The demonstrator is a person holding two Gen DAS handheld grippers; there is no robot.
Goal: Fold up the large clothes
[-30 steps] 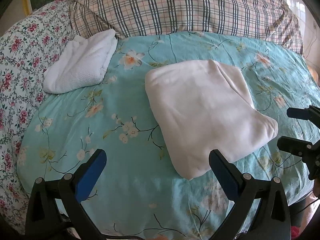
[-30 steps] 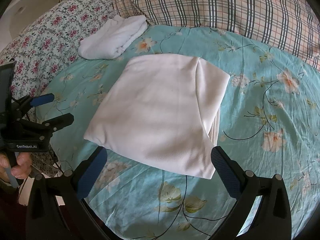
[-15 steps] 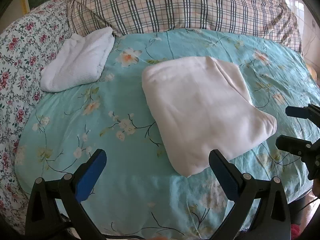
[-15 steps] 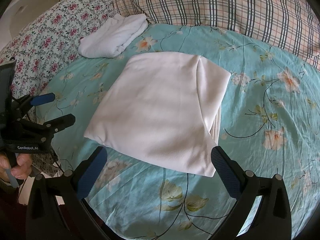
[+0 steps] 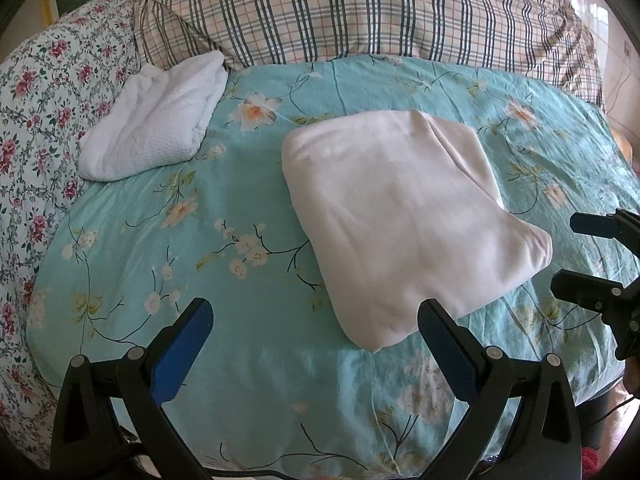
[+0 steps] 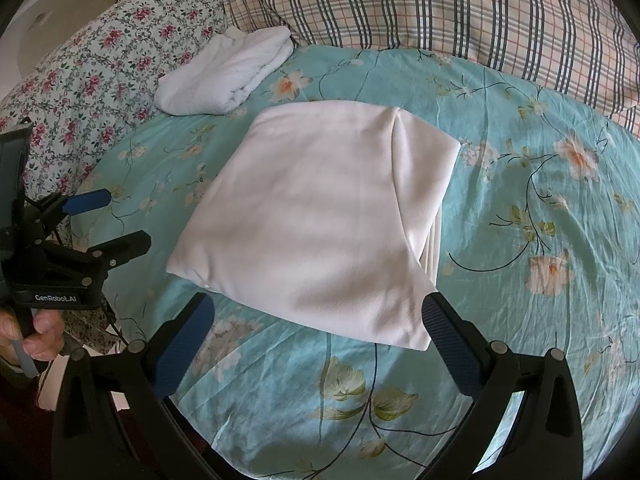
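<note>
A folded pale pink garment [image 5: 400, 216] lies flat on the teal floral bedspread [image 5: 200, 240]; it also shows in the right wrist view [image 6: 320, 216]. My left gripper [image 5: 316, 320] is open and empty, above the bedspread just left of the garment's near corner. My right gripper [image 6: 316, 316] is open and empty, its fingertips at the garment's near edge. The right gripper also shows at the right edge of the left wrist view [image 5: 588, 252], and the left gripper shows at the left of the right wrist view [image 6: 108, 220].
A folded white textured towel [image 5: 156, 120] lies at the far left by a plaid pillow [image 5: 360, 12] and a floral pillow [image 5: 44, 92]. The towel also shows in the right wrist view [image 6: 228, 76]. The bed's near edge runs just below both grippers.
The left wrist view has shifted slightly, so the towel and garment sit a little higher and further left. The right gripper has moved slightly closer to the garment. Both grippers stay open.
</note>
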